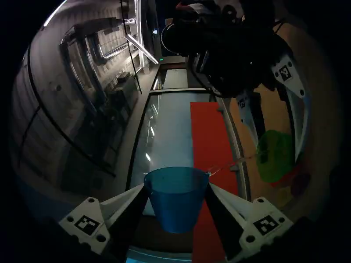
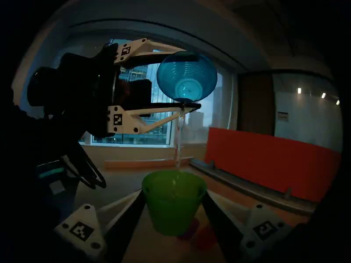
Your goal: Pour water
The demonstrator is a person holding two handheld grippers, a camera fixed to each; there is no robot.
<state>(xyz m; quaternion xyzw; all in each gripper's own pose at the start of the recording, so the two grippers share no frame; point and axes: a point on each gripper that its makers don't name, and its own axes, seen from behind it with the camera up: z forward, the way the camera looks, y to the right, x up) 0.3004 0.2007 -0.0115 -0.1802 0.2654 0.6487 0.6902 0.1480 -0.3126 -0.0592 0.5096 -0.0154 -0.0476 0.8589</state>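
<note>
Blue cup (image 2: pixel 186 75), clamped sideways in my left fingers (image 2: pixel 145 120) at upper centre, lies directly above green cup (image 2: pixel 174 206) clamped in my right fingers (image 2: pixel 125 219).

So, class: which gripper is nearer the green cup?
Right. The right gripper grips the green cup in its jaws; the left gripper hangs above it, tipping the blue cup.

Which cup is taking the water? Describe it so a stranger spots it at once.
Start at the big window in the right gripper view and follow the thin stream of water down. It falls into the green cup, clamped upright between the right gripper's fingers. The only other cup, the blue cup, is tipped over above it.
</note>
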